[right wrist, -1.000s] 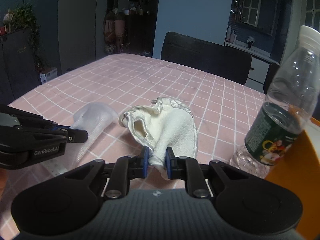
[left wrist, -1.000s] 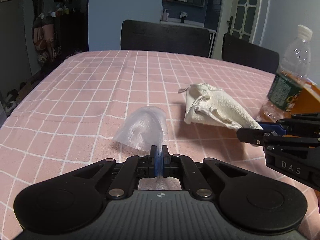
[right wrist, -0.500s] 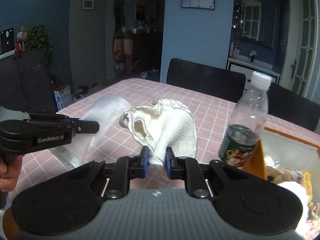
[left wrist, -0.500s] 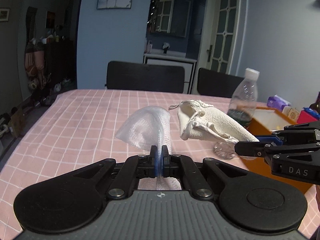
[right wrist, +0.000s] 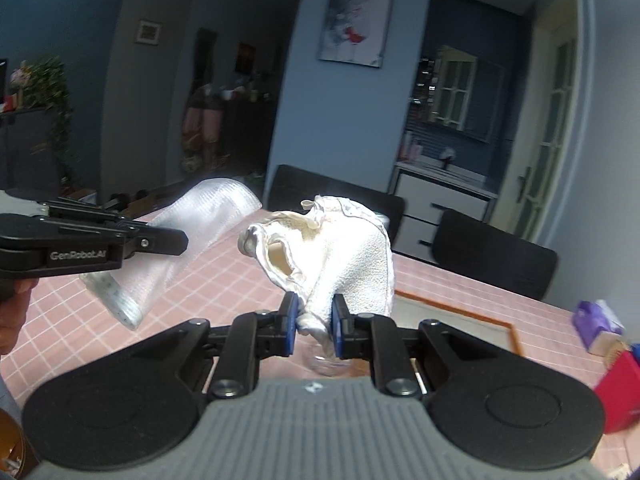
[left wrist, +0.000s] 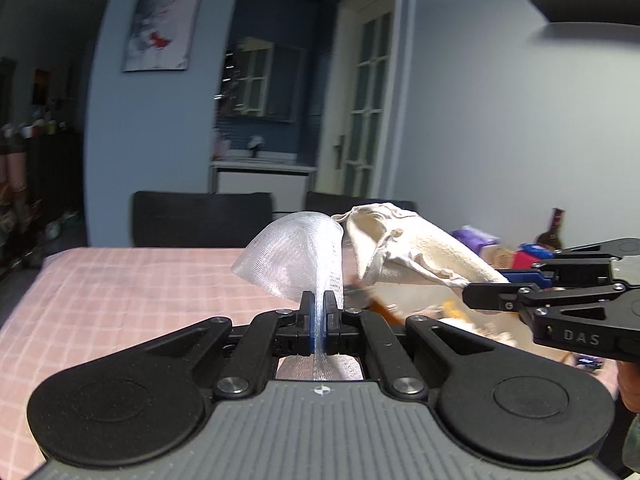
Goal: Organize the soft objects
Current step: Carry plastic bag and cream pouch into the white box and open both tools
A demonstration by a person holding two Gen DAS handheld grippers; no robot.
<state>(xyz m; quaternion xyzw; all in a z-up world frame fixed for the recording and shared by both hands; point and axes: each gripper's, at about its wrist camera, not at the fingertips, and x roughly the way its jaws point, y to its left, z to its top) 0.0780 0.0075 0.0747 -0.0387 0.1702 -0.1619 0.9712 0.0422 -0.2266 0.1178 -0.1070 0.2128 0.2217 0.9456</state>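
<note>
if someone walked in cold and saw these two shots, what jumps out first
Two soft things held up off the pink checked tablecloth side by side: the left tool is shut on a sheer white mesh piece fanning out above it, and the right tool is shut on a cream towel bunched between its pads. Just beyond and below the towel sits an orange-rimmed box, near the table's right side.

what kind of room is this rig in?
Likely a home dining area beside a kitchen: a table with a pink checked cloth, dark chairs behind it, a framed picture on the wall, and a glazed cabinet over a counter.
</note>
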